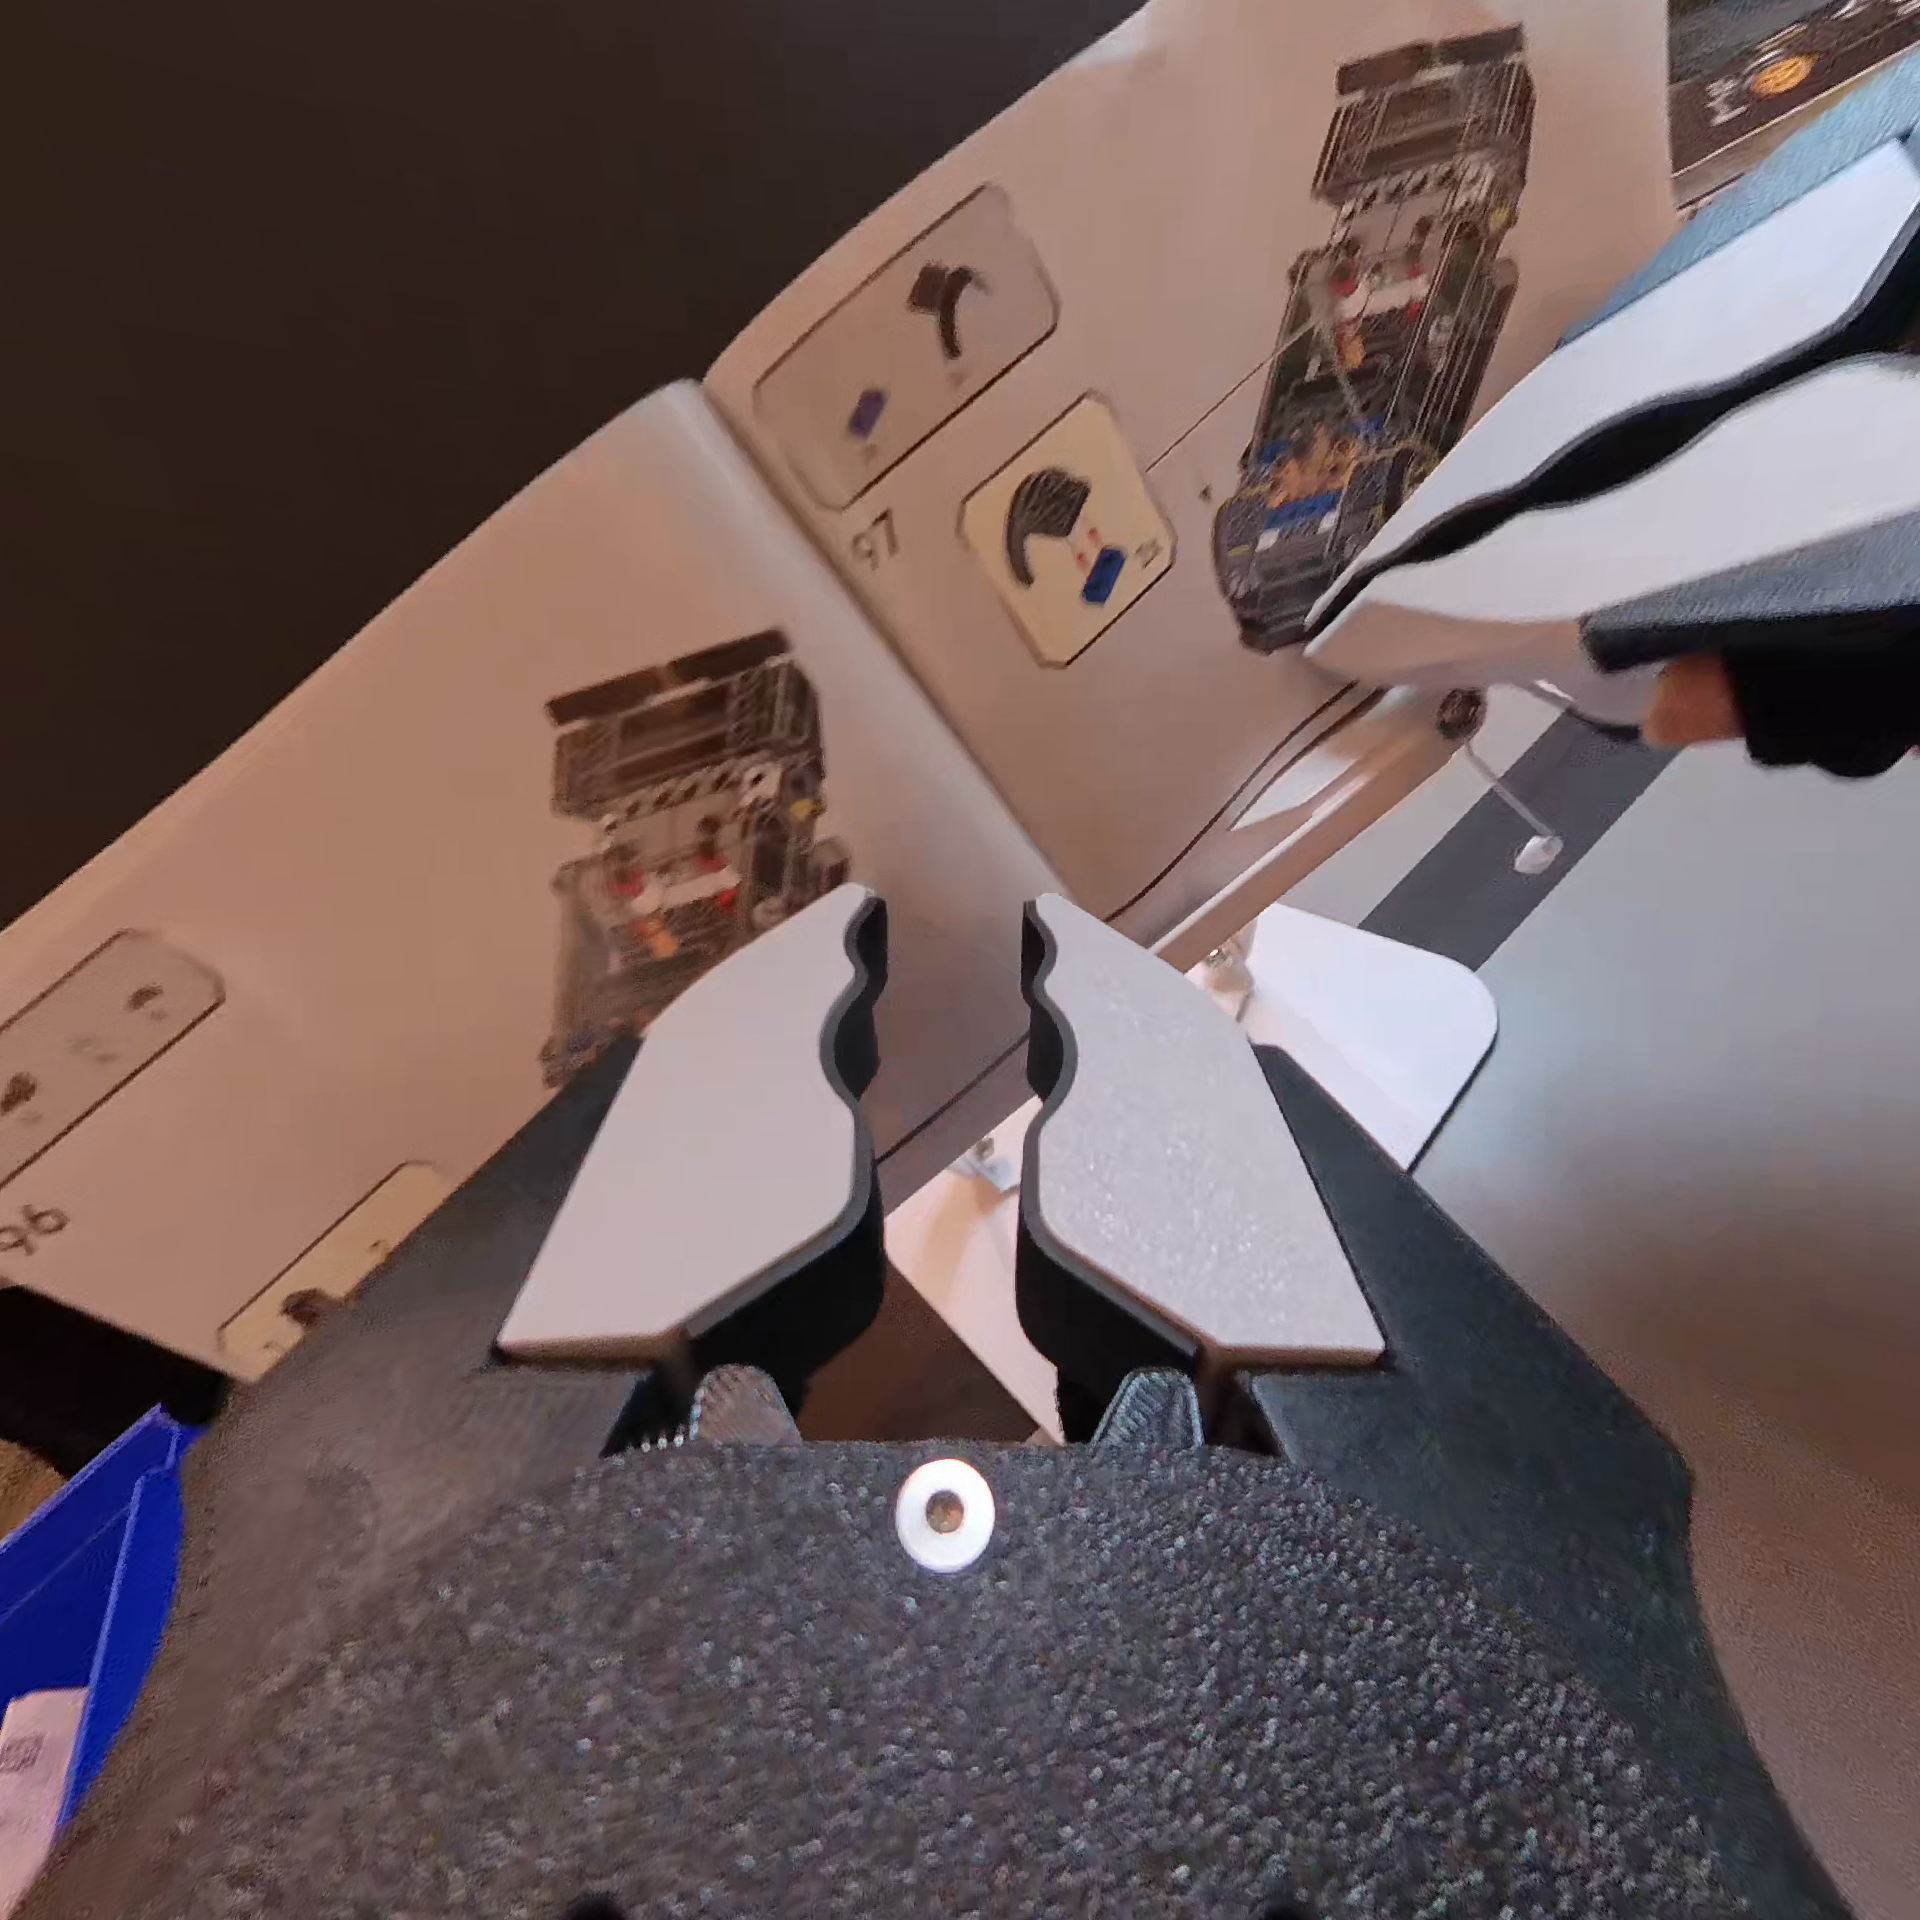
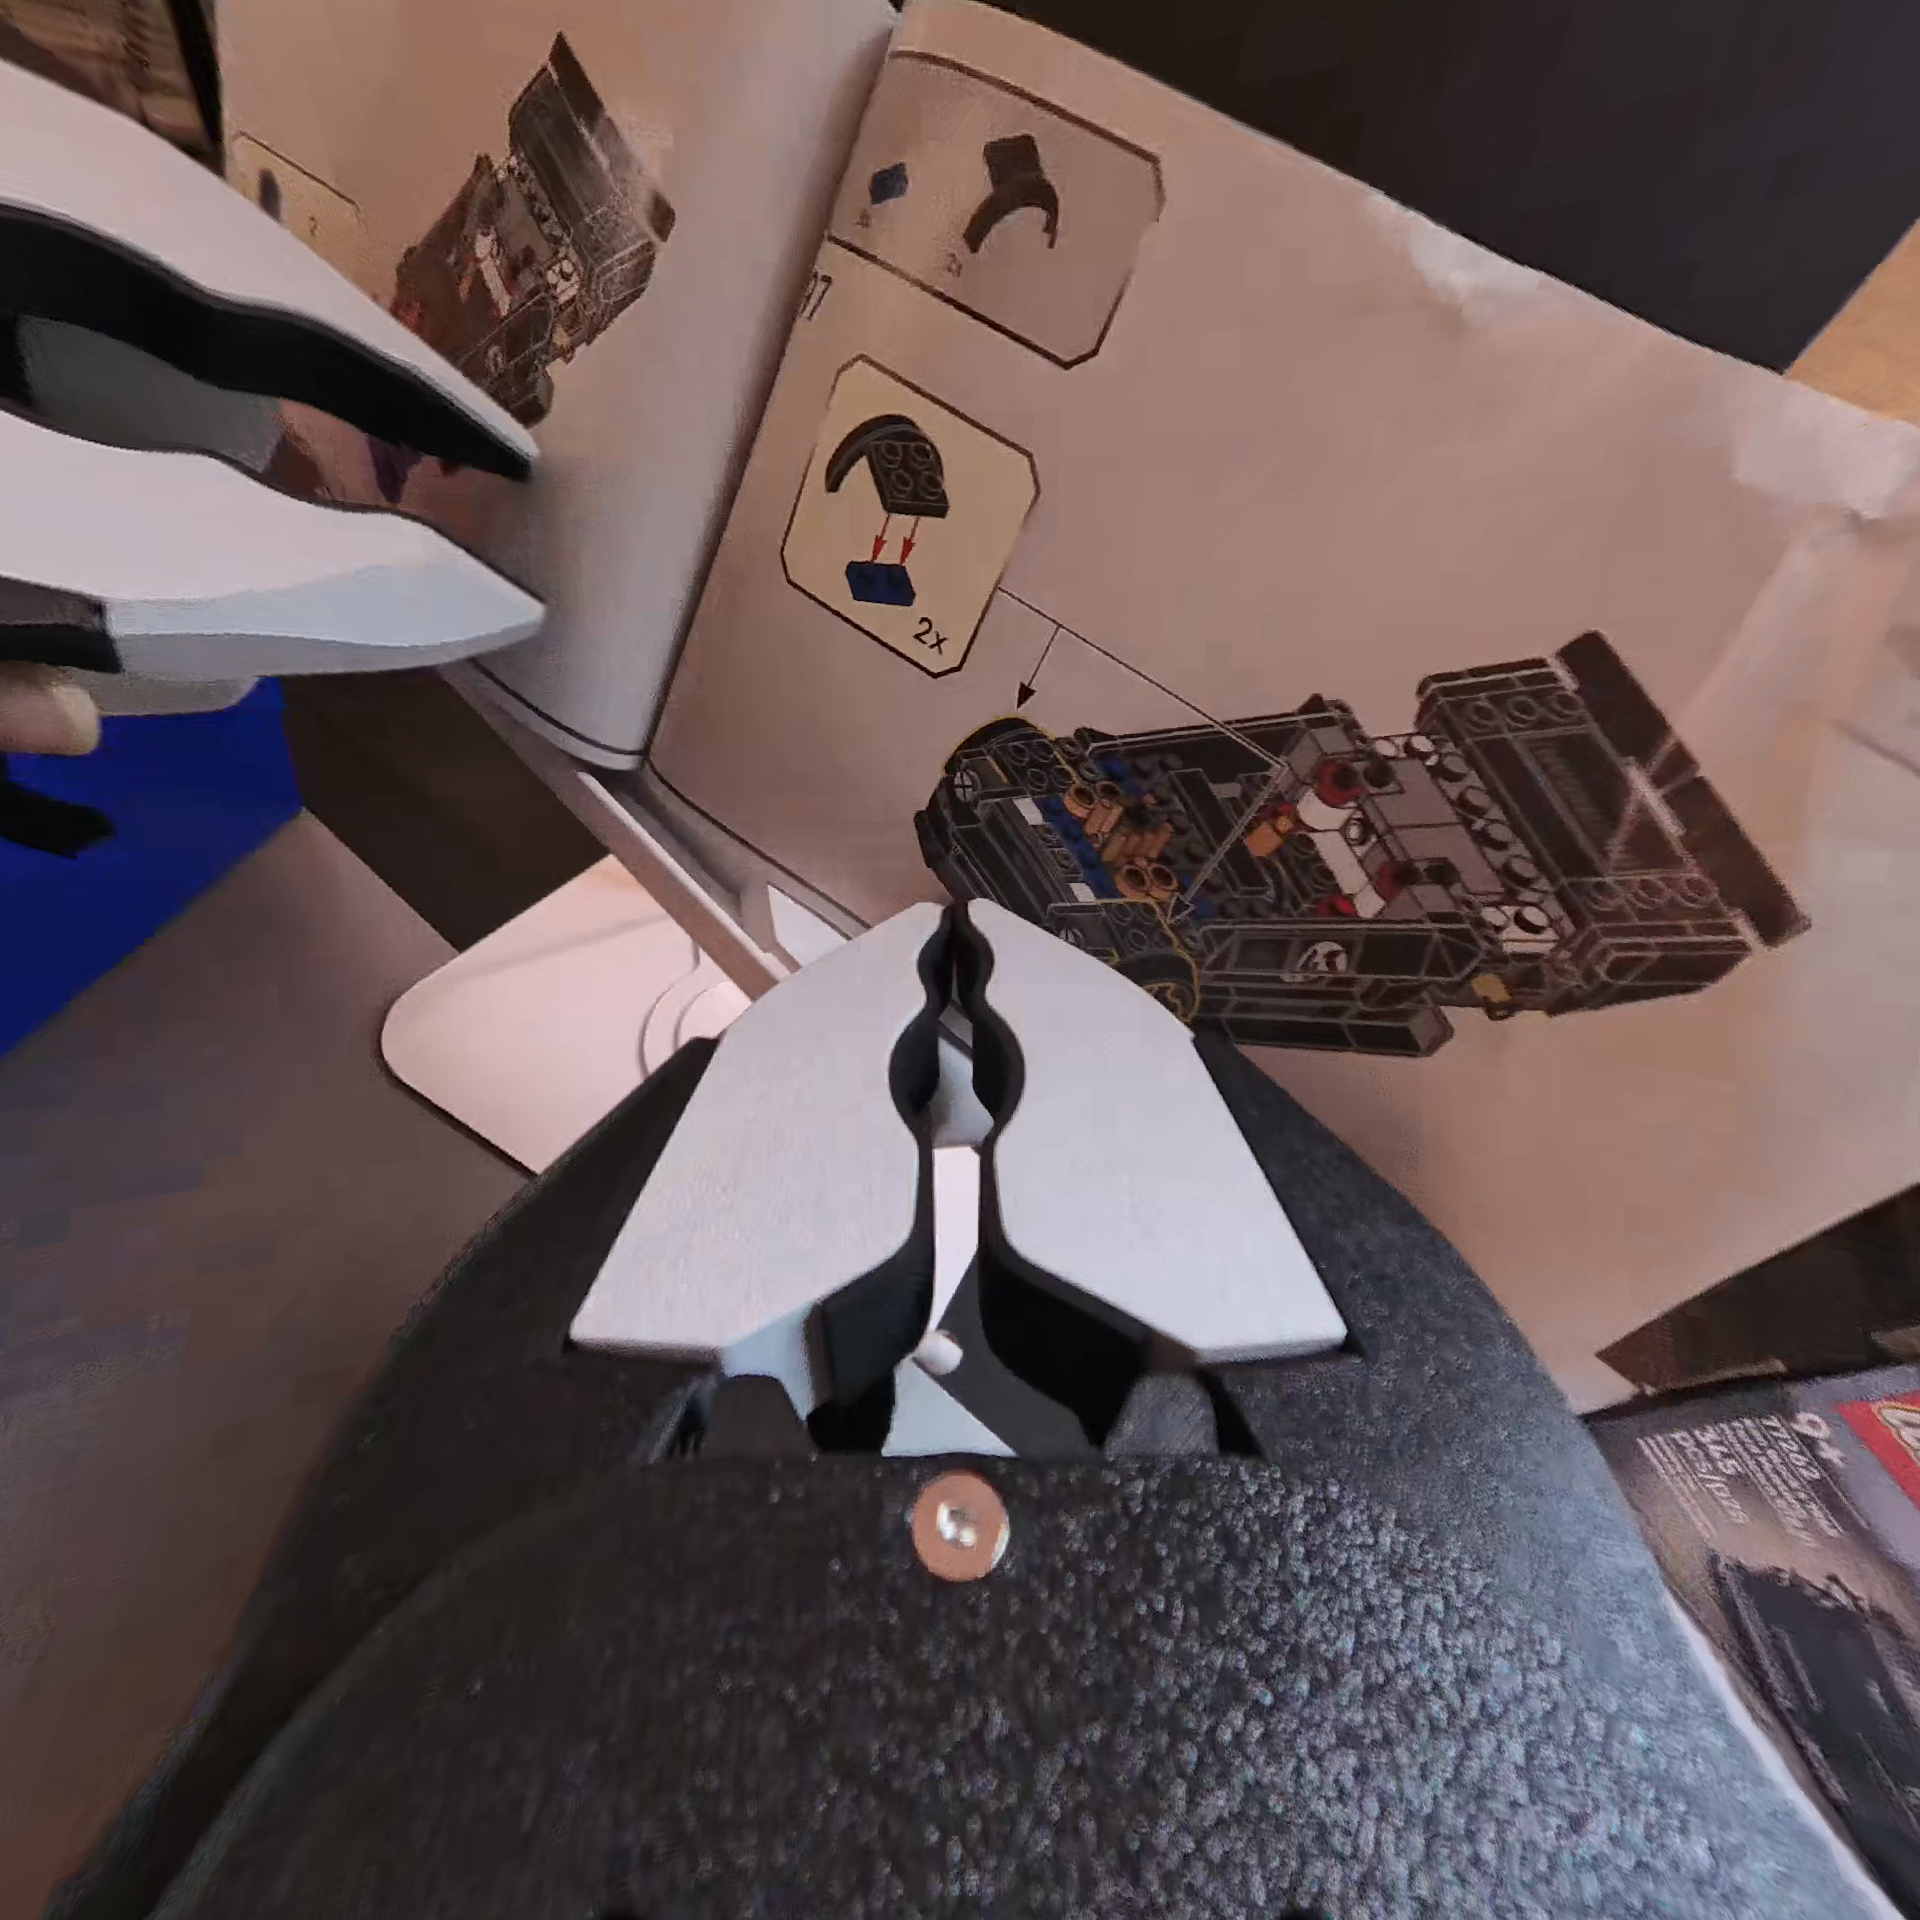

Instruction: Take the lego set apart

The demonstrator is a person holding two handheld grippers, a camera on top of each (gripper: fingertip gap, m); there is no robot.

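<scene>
An open instruction booklet [image 1: 520, 727] with drawings of a black car model stands on a white stand [image 1: 1382, 1039]. No real bricks show in either view. My left gripper [image 1: 954, 935] is open in front of the booklet's lower edge, with nothing between its fingers. My right gripper [image 2: 958, 920] is shut, its tips together near the booklet [image 2: 1299, 468], just above the stand's base [image 2: 540, 1018]. I see nothing between its pads. The right gripper also shows at the upper right of the left wrist view [image 1: 1340, 623]. The left gripper shows at the upper left of the right wrist view [image 2: 530, 540].
A blue bin [image 1: 73, 1579] sits at the lower left of the left wrist view. A dark printed box [image 2: 1766, 1538] lies at the lower right of the right wrist view. A gloved hand [image 1: 1808, 707] holds the right gripper. The grey tabletop [image 1: 1662, 1143] spreads around the stand. Across from one pair of fingers to the other is roughly 10 cm.
</scene>
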